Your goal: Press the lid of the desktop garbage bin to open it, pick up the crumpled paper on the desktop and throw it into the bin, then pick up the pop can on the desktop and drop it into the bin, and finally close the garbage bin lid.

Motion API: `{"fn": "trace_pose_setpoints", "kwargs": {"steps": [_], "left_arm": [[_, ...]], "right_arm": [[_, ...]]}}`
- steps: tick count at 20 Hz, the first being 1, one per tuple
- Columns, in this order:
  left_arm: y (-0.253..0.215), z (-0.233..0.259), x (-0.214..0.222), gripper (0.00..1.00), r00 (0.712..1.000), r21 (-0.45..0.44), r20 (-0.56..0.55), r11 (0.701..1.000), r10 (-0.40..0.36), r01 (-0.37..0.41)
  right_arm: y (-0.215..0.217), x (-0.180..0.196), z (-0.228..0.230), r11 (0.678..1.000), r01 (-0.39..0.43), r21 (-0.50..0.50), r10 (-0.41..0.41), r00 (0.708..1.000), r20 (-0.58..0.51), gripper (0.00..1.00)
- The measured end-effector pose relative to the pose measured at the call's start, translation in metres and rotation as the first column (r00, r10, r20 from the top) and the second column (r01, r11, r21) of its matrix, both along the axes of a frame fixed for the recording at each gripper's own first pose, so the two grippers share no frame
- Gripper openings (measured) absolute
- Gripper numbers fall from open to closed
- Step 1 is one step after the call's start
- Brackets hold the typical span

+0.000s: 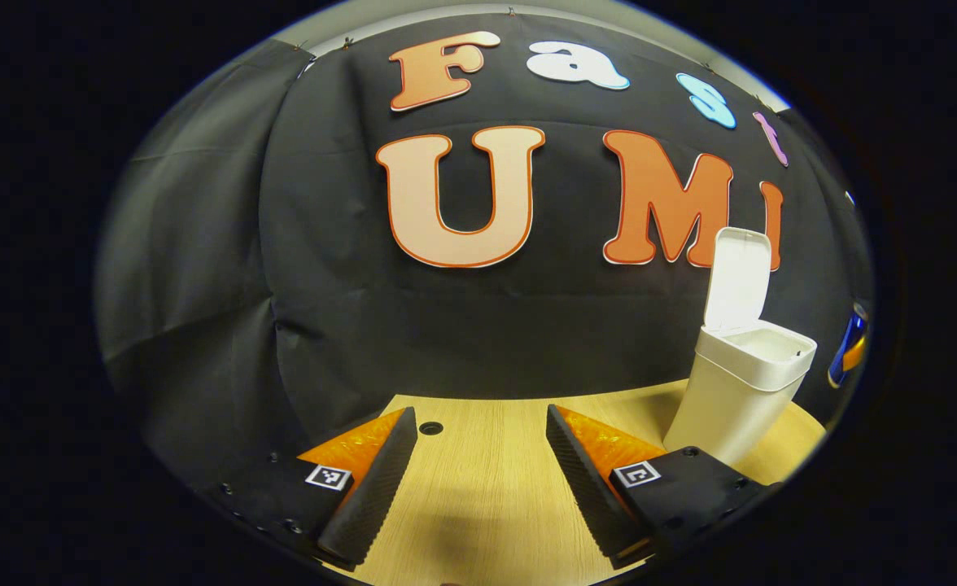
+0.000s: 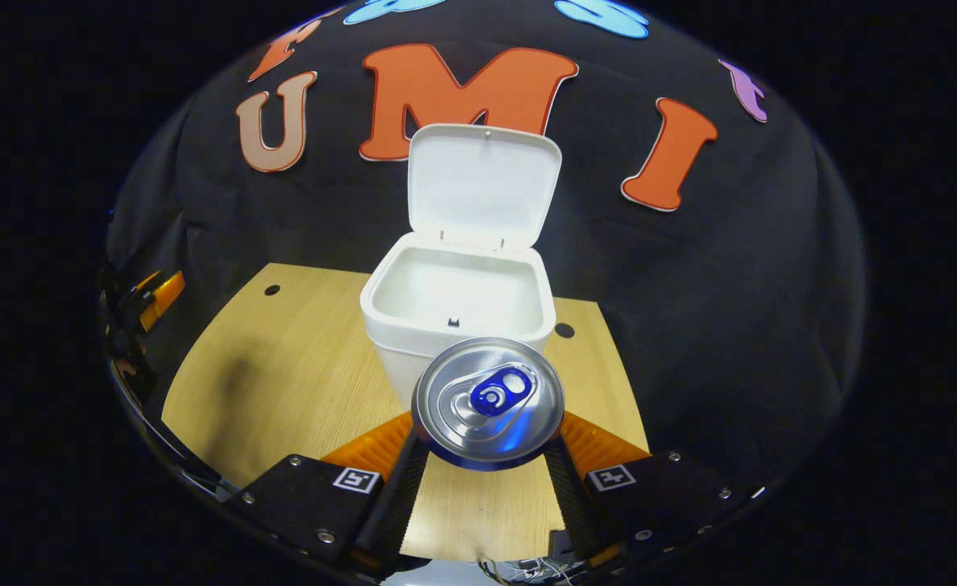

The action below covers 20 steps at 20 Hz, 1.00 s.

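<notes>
In the left gripper view, the left gripper (image 1: 482,480) sits at the bottom centre of the frame with its jaws spread wide and nothing between them; under them there is only the bare wooden table (image 1: 487,456). To the right of it, in the right part of the frame, stands the white bin (image 1: 743,391) with its lid (image 1: 737,281) raised upright, so the opening step looks done. At the far right edge a piece of the can (image 1: 851,346) is visible, up in the air near the bin.

In the right gripper view, the bin (image 2: 458,313) is in the centre of the frame, open, with the lid (image 2: 482,183) standing behind the mouth. The part of the inside that I can see looks white, and I cannot tell if the paper lies at the bottom. No crumpled paper is visible on the table (image 2: 283,374), so I judge that this step is probably finished.

The right gripper (image 2: 487,468) at the bottom centre pinches the can (image 2: 488,403) between both jaws, one on each side of its body. The can top faces the camera, just in front of the near rim of the bin and a little lower in the frame. I judge that dropping the can and closing the lid are left.
</notes>
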<state>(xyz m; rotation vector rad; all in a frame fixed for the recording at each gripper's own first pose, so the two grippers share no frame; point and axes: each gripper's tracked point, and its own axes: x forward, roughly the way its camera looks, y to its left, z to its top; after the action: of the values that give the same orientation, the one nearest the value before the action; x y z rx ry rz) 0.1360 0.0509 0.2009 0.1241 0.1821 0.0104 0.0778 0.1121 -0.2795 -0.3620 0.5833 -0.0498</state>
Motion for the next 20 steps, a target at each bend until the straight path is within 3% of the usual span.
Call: {"fn": "trace_pose_setpoints", "kwargs": {"steps": [9, 14, 20], "left_arm": [[0.013, 0.005, 0.003, 1.0, 1.0, 0.009, 0.013, 1.0, 0.025, -0.026], [0.022, 0.006, 0.0, 0.98, 0.999, 0.016, 0.012, 0.999, 0.048, -0.048], [0.034, 0.005, -0.002, 1.0, 0.996, 0.029, 0.008, 0.996, 0.086, -0.086]], "right_arm": [[0.015, 0.022, 0.038, 0.999, -0.044, -0.007, 0.044, 0.996, 0.074, 0.78], [0.016, 0.066, 0.031, 0.998, -0.053, -0.029, 0.054, 0.997, 0.059, 0.8], [0.01, 0.09, 0.011, 1.0, -0.022, -0.017, 0.022, 0.999, 0.024, 0.82]]}}
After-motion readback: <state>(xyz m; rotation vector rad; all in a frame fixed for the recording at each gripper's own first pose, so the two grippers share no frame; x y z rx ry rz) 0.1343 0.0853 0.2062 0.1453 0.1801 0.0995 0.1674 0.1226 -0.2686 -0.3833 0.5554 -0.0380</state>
